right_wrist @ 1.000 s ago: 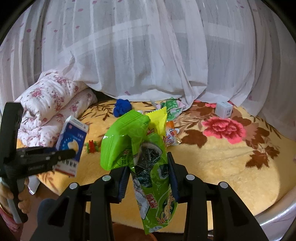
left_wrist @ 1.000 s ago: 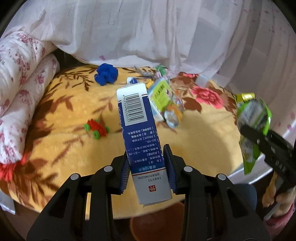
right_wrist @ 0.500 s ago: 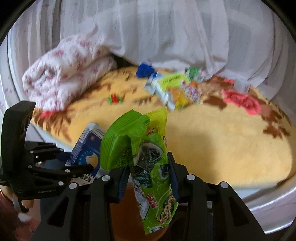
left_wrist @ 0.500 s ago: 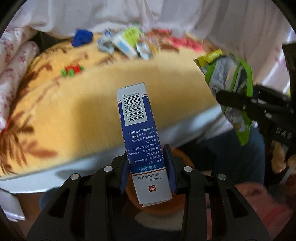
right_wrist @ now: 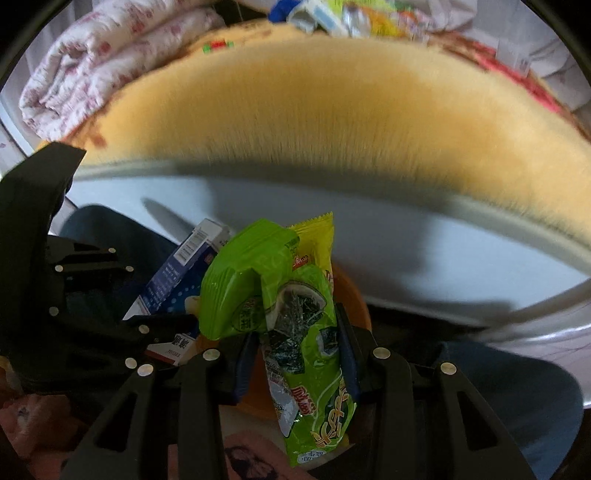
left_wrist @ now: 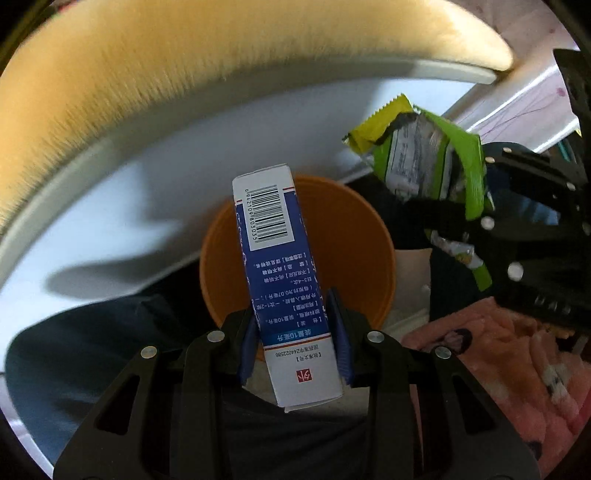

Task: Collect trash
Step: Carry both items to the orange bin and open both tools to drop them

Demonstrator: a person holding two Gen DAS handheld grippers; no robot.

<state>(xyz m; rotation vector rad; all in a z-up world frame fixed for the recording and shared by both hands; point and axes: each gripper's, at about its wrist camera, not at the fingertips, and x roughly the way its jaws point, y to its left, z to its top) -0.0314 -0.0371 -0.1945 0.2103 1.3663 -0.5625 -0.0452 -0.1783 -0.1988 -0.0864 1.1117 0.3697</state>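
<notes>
Trash: blue-white box (left_wrist: 284, 280), barcode showing; crumpled green wrappers (right_wrist: 295, 317).

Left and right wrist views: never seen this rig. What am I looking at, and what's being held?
No robot here: a person carries a hand-held two-finger clamp in each hand, with a fisheye camera on each looking along its fingers.

In the left wrist view, the left gripper is shut on a blue-and-white cardboard box with a barcode, above a round orange bin. The right gripper shows at that picture's right edge.

In the right wrist view, the right gripper is shut on a bunch of green and yellow plastic snack wrappers. Behind lies a yellow plush blanket, with more wrappers, blurred, at its far edge.
</notes>
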